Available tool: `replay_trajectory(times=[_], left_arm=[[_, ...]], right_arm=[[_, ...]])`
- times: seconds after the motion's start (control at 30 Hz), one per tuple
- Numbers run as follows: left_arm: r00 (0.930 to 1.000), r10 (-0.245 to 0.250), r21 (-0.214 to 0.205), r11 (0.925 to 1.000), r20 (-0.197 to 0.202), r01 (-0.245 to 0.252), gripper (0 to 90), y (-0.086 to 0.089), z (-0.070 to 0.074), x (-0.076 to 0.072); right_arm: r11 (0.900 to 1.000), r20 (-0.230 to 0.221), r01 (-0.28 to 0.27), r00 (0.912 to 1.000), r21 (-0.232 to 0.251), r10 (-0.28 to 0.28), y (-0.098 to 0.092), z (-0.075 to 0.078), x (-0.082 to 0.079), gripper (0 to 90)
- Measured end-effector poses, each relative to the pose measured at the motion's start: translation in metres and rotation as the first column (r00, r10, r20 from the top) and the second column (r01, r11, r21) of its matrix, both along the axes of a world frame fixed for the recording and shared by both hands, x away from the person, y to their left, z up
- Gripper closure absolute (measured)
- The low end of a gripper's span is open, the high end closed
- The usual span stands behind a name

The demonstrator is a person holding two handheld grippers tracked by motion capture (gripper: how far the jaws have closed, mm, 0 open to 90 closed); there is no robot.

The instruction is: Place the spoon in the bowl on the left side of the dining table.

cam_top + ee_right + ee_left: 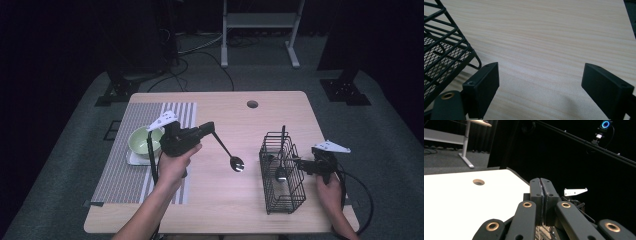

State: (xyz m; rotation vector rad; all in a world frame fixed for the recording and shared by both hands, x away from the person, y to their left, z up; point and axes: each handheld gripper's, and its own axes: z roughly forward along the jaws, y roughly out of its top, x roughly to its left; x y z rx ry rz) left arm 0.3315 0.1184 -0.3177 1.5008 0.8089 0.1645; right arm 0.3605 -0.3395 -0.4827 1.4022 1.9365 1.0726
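Observation:
My left gripper is held above the middle of the table, shut on the dark handle of a spoon. The spoon slants down to the right, and its shiny bowl hangs just over the wood. A black wire basket stands at the right, with a spoon and another dark utensil upright inside. My right gripper sits low beside the basket's right wall, open, with bare table between its fingers.
A green bowl rests on a white square dish on the striped placemat at the left. A round cable hole lies near the table's far edge. Stands and cables are on the floor beyond.

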Motion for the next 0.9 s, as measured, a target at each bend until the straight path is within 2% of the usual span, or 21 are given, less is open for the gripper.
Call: replay_trajectory(times=[0.6, 0.9], left_arm=[[0.9982, 0.05, -0.009, 0.9987, -0.031, -0.051, 89.2, 0.025, -0.011, 0.009], [0.9972, 0.069, -0.009, 0.9975, -0.03, -0.069, 89.2, 0.033, -0.011, 0.011]], right_arm=[[1.0, 0.0, 0.001, 1.0, 0.001, -0.001, 0.0, 0.0, 0.0, 13.6], [1.0, 0.0, 0.001, 1.0, -0.006, -0.001, 0.0, 0.0, 0.0, 13.6]])
